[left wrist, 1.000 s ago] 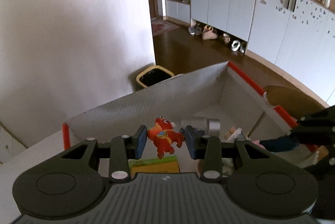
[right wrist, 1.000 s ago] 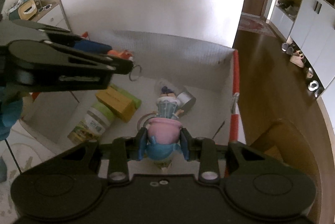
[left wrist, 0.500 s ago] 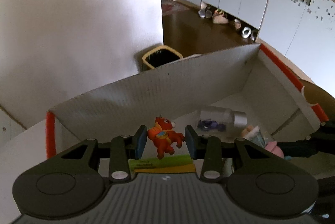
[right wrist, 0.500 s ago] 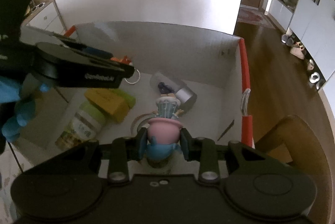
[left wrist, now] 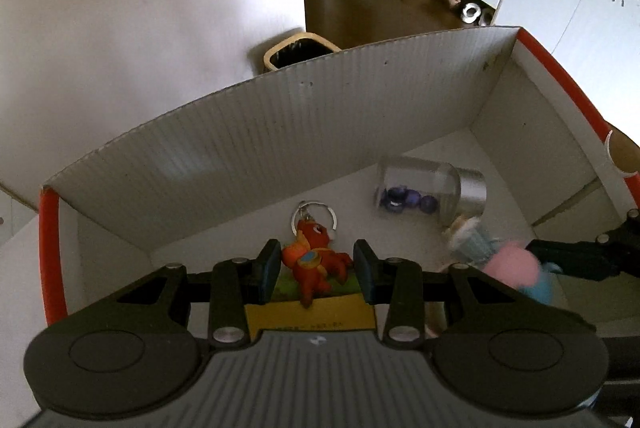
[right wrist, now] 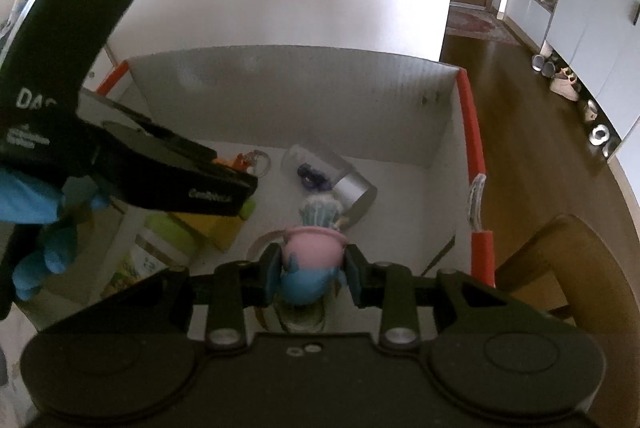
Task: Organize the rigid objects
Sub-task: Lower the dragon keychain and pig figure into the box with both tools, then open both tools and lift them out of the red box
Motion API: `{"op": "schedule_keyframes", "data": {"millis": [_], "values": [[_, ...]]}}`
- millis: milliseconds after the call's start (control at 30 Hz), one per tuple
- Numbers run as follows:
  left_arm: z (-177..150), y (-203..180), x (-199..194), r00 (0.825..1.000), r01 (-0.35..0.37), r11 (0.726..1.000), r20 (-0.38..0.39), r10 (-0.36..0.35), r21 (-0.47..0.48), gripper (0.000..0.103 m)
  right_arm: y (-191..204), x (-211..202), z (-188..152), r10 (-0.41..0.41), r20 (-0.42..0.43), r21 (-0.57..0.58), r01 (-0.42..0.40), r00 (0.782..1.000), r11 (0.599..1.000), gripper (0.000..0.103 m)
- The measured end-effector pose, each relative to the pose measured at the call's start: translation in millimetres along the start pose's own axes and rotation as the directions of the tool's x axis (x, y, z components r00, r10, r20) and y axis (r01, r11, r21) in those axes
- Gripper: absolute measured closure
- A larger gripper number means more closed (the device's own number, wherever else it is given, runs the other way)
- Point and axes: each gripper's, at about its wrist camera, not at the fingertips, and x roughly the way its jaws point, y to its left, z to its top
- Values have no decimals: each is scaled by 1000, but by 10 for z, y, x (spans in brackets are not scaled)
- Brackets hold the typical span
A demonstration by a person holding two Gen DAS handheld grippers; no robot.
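We hold the left gripper [left wrist: 316, 270] over the white cardboard box [left wrist: 248, 148], its fingers [left wrist: 267, 270] spread on either side of the orange toy keychain [left wrist: 314, 262]. The toy sits in the gap between the pads, and we cannot tell whether either pad touches it. Its metal ring [left wrist: 314, 214] lies just ahead of the fingertips, and beneath the fingers is a yellow and green carton [left wrist: 310, 314]. Ahead and to the right of these fingers, a clear jar with a silver lid [left wrist: 430, 184] lies on its side on the box floor.

Our right gripper [right wrist: 307, 270] pinches the pink and blue figurine [right wrist: 314, 260] between its fingers [right wrist: 270, 272], the figure's ribbed pale-blue part pointing forward toward the jar. To the left of these fingers the left gripper reaches across, held by a blue-gloved hand [right wrist: 36, 228], with a green-lidded bottle [right wrist: 156, 248] below it inside the box. To the right of the fingers runs the box's red-edged rim.
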Motion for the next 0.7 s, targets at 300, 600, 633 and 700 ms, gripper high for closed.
{"op": "schedule_keyframes", "data": {"millis": [300,600,633,700], "values": [[-32,-16,-153,999,-20,1000,40,20,5,41,25,-49,10,-2,0,-6,2,1000,1000,66],[-77,-8,-604,992,-11,1000,124,12,-10,36,47,-280,-30,6,28,1,-6,1000,1000,57],[-80,-13,-646,991,-16,1000,131,17,-10,36,52,-318,-37,8,33,2,-8,999,1000,57],[-122,-19,-758,989,-21,1000,147,23,-13,36,76,-407,-61,4,46,4,-4,999,1000,55]]}}
